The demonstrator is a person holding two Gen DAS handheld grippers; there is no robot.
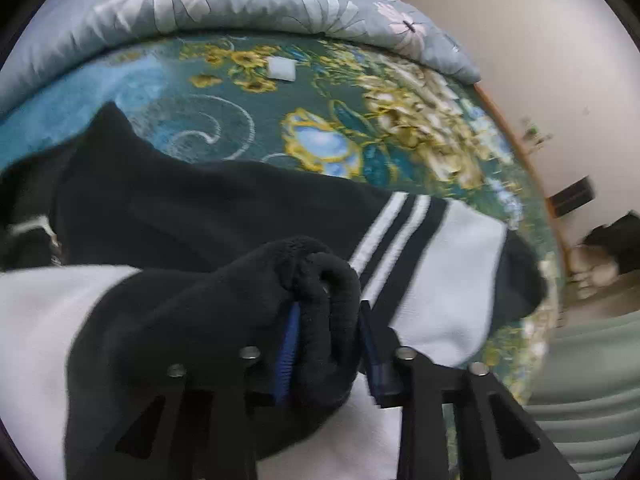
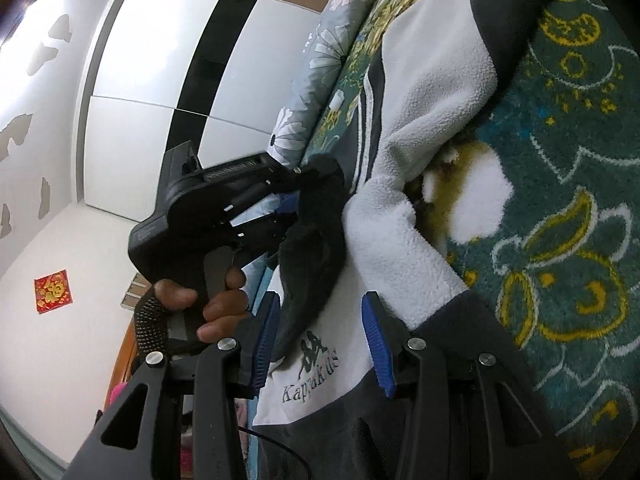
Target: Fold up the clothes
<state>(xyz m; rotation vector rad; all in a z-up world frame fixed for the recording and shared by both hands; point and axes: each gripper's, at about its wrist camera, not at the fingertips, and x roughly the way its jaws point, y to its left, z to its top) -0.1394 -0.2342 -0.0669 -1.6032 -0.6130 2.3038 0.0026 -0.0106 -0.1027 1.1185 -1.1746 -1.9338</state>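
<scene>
Your left gripper (image 1: 326,340) is nearest in its own view: the blue-padded jaws are closed on a bunched black cuff (image 1: 316,280) of the fleece jacket (image 1: 200,216), the fabric filling the gap between the pads. Your right gripper (image 2: 320,344) stands with its jaws wide apart and nothing between them; behind the gap lies the jacket's white chest panel with the embroidered Kappa Kids logo (image 2: 310,372).

In the right wrist view, your left hand (image 2: 208,304) squeezes the trigger of the left gripper's black body (image 2: 208,208), whose tip meets the black cuff (image 2: 320,200) just above the white fleece.

The jacket, black with white panels and a striped sleeve (image 1: 404,232), lies spread across the teal floral blanket (image 1: 224,128) on the bed, reaching its right edge in the left wrist view.

Beyond the jacket, a small white square object (image 1: 282,68) rests on the blanket near the far edge, just before the grey daisy-print quilt (image 1: 192,4). Farther off stands a white wardrobe with a black stripe (image 2: 168,80).
</scene>
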